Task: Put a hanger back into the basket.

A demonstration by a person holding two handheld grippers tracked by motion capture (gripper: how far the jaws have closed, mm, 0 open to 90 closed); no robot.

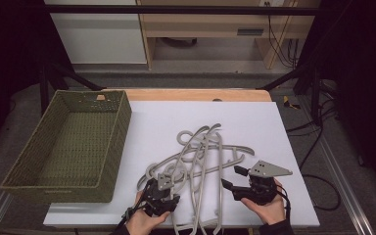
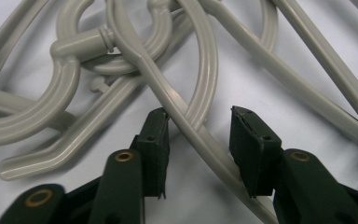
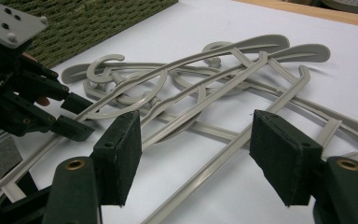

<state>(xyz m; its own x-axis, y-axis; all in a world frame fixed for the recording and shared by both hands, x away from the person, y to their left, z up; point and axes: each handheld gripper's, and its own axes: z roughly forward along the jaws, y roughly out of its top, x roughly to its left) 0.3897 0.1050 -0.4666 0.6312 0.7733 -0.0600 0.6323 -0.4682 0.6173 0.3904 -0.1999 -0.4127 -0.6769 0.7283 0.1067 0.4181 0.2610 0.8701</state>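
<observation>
Hangers [image 1: 200, 156], grey plastic and tangled in a loose heap, lie on the white surface [image 1: 274, 122] toward its near edge, right of the green woven basket [image 1: 68, 142] at the left edge. Nearest, the left hand-held gripper [image 1: 169, 182] has its jaws apart with one hanger arm [image 2: 200, 140] running between them, not yet pinched. The right hand-held gripper [image 1: 230, 178] hovers just beside the heap, jaws wide apart, holding nothing. To do this well, I would close the left one squarely on that single arm, low near the pads' middle, then lift slowly. The hooks [image 2: 93, 51] farther in are interlocked, so a quick pull would likely drag the whole heap. The right one could press down a neighbouring hanger while the chosen one is worked free toward the basket.
</observation>
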